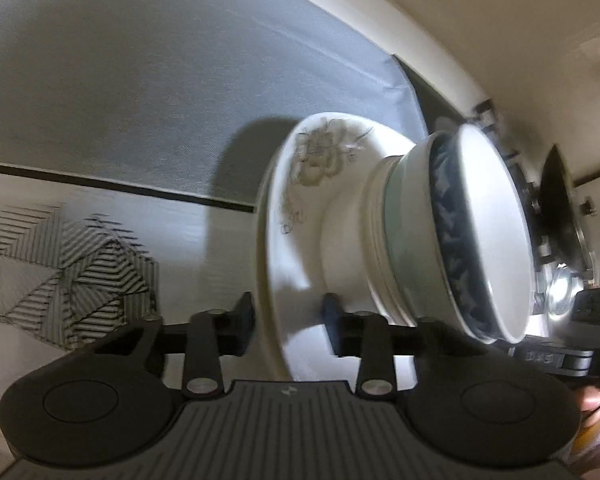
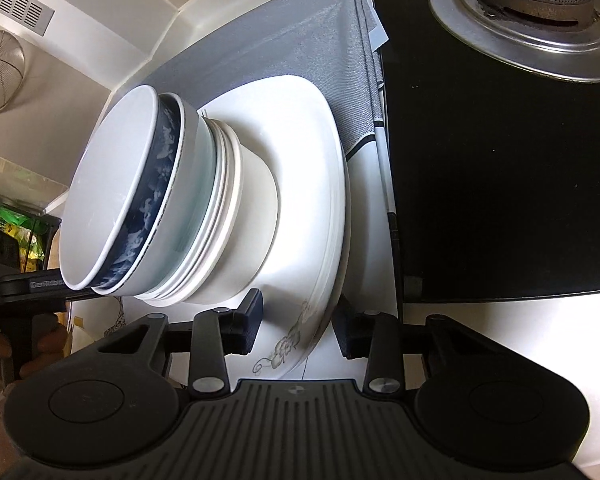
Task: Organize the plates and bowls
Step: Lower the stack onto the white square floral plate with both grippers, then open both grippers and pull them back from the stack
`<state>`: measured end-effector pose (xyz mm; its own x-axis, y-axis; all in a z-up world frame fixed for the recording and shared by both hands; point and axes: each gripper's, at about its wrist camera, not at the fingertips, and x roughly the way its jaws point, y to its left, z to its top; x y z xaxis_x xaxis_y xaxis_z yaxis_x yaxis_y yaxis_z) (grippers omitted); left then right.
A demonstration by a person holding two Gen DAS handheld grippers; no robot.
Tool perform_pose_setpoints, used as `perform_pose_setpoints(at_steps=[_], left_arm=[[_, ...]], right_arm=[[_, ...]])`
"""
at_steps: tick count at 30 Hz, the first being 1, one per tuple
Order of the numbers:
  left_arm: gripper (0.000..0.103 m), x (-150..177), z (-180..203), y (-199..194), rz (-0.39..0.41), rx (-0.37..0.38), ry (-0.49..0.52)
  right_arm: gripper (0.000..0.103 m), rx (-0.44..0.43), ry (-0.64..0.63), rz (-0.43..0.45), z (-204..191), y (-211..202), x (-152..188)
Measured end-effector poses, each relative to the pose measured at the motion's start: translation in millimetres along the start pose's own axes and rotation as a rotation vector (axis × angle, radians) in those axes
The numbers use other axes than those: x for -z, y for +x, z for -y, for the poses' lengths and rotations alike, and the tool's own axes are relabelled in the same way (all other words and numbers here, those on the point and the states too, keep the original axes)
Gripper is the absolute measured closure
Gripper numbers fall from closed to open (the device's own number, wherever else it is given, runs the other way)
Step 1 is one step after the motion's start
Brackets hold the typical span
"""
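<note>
A stack of white plates with a grey flower print (image 1: 300, 208) (image 2: 312, 184) carries several nested bowls (image 1: 452, 232) (image 2: 172, 200); the top bowl is white, the one under it has a dark blue pattern. My left gripper (image 1: 288, 320) is shut on the plate stack's rim, one finger each side. My right gripper (image 2: 300, 324) is shut on the opposite rim of the same stack. The stack looks lifted over the grey cloth (image 1: 160, 92) (image 2: 300, 40). Each gripper shows at the edge of the other's view.
A black gas hob (image 2: 500, 180) with a burner and silver ring (image 2: 528, 12) lies right of the cloth. A patterned mat (image 1: 60, 264) lies on the white counter. A wire strainer (image 2: 0, 76) hangs on the wall; a shelf with packets (image 2: 16, 232) is left.
</note>
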<state>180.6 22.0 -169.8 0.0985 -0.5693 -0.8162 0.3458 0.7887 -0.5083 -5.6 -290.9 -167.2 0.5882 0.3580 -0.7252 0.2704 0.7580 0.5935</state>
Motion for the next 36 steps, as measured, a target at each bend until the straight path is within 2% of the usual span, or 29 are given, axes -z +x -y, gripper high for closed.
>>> perform_pose_setpoints(at_steps=[6,18,28,30,31,32,33,34,36], left_arm=[[0.065,-7,5,5,0.014,-0.006,0.033],[0.062,-38,7,14,0.063,-0.041,0.050],[0.060,-61,14,23,0.106,-0.089,0.057],[0.047,-58,25,17,0.143,-0.133,0.114],[0.030,-56,31,13,0.163,-0.167,0.140],[0.016,-55,36,9,0.182,-0.199,0.155],[0.012,-52,39,3,0.202,-0.238,0.168],[0.002,-50,41,-4,0.223,-0.250,0.181],[0.000,-43,48,-19,0.251,-0.270,0.191]], right_arm=[[0.061,0.047,-0.034,0.017,-11,4,-3],[0.061,0.066,-0.009,0.044,-15,14,-29],[0.061,0.061,0.017,0.095,-17,22,-38],[0.057,0.064,0.008,0.095,-18,22,-37],[0.057,0.074,-0.009,0.102,-21,19,-36],[0.051,0.095,-0.035,0.118,-24,17,-33],[0.037,0.124,-0.068,0.133,-29,13,-31],[0.032,0.149,-0.091,0.143,-33,11,-29],[0.019,0.193,-0.124,0.157,-41,4,-23]])
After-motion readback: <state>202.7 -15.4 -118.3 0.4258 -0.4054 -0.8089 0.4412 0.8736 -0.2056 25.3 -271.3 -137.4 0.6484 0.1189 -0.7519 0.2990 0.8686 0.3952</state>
